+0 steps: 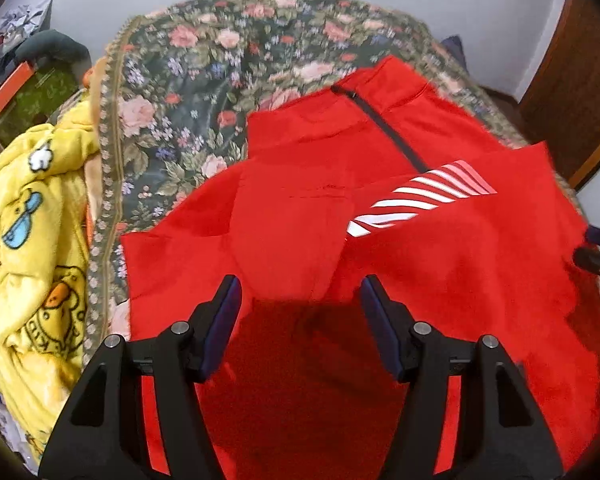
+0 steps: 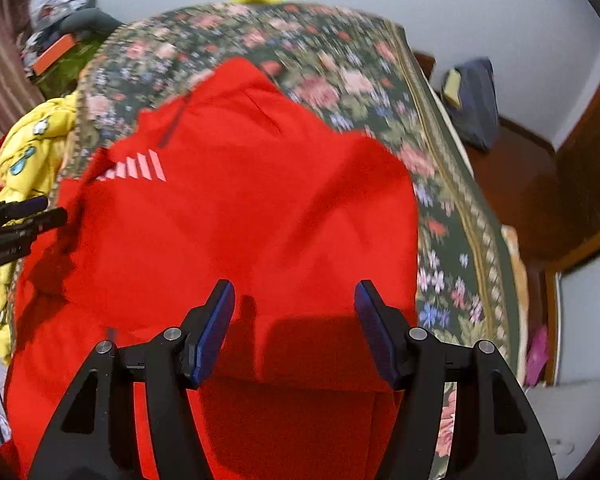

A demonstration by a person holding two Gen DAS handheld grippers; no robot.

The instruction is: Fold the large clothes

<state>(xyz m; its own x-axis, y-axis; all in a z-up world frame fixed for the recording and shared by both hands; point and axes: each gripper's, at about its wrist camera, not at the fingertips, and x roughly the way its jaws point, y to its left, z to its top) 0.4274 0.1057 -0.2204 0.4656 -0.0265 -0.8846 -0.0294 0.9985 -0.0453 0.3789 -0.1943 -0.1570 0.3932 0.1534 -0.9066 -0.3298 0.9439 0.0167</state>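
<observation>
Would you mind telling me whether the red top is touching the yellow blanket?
Apart. In the left wrist view, a strip of flowered bedspread lies between the red top and the yellow blanket.

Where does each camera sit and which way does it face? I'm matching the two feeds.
Left wrist: on the left gripper, looking steeply down at the red garment on the floral bedspread; its open jaws show.
Right wrist: on the right gripper, looking down at the garment's other side; its open jaws show.
Shared: the garment, the bedspread, the yellow blanket, and each other's gripper at the frame edge.
</observation>
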